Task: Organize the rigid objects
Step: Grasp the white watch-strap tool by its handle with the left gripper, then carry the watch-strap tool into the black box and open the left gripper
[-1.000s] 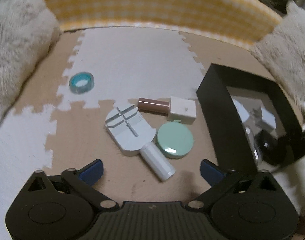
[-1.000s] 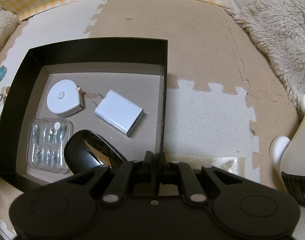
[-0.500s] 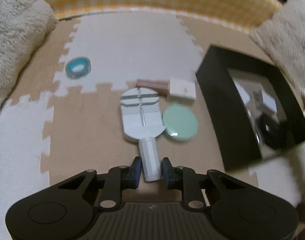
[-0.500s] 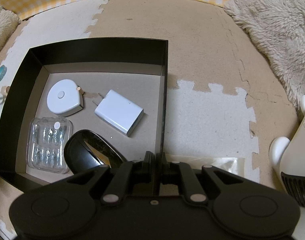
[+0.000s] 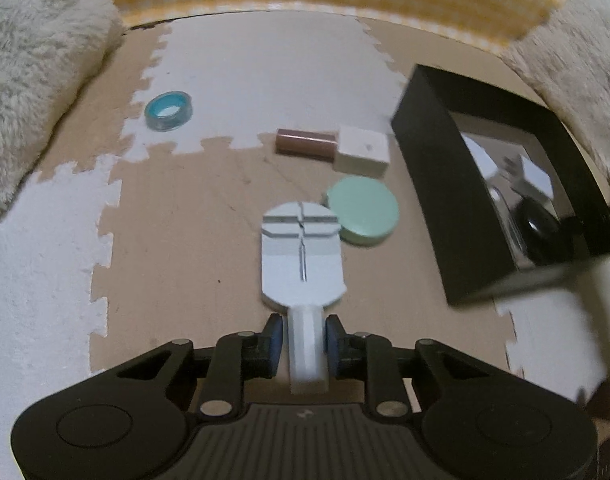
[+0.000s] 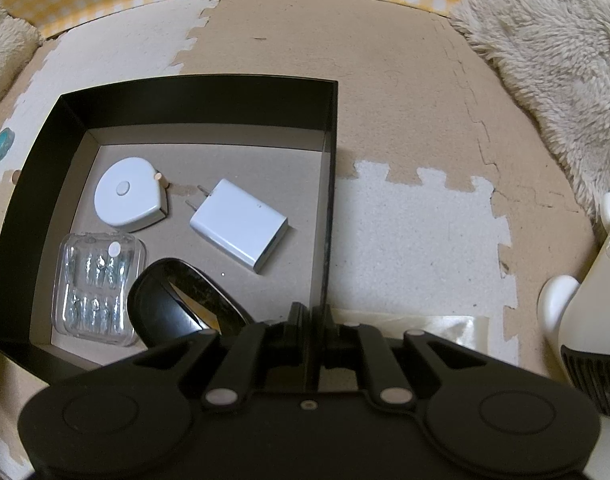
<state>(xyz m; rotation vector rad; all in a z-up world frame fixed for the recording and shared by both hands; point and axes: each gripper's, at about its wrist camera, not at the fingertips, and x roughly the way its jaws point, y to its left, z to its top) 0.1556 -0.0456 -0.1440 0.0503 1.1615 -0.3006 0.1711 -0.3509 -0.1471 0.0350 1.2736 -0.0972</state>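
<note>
Inside black box [image 6: 193, 104]: charger [image 6: 241, 224], mouse [image 6: 177, 304]

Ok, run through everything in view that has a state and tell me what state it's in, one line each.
left gripper: shut on the white tool's handle, jaws just closed.
white tool: flat on the mat, handle gripped.
right gripper: shut on the black box's wall.
black box: open, four items inside.
white charger: prongs out, lying flat.
clear case: closed.
green round case: closed, on the mat.
</note>
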